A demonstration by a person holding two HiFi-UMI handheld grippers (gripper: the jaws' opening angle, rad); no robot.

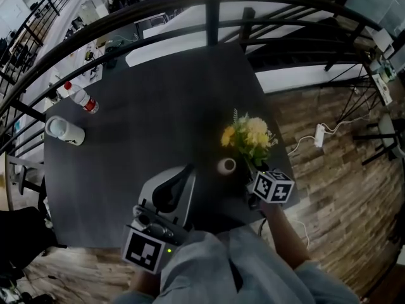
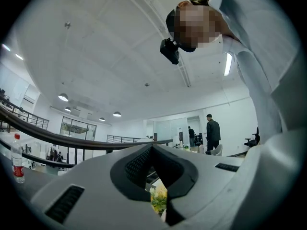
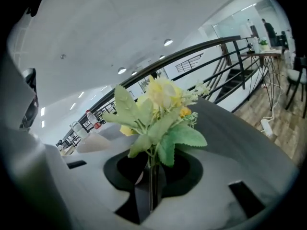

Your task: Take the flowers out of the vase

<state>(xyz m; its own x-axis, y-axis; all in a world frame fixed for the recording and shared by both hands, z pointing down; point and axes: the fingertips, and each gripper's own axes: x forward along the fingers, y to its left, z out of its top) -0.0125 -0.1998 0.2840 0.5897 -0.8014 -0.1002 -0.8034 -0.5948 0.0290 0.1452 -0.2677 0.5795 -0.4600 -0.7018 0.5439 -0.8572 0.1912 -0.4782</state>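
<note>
Beside the vase (image 1: 226, 166), our right gripper (image 3: 151, 176) clamps the flowers (image 3: 160, 111), left gripper (image 2: 152, 147) closed empty; we fear thin stems slipping out.

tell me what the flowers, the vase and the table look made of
Flowers: probably fabric or plastic fakes; the leaves look flat, matte and evenly coloured.
Vase: pale and smooth, perhaps ceramic; too small here to be sure.
Table: dark matte top, possibly laminate or painted board; no grain shows.
</note>
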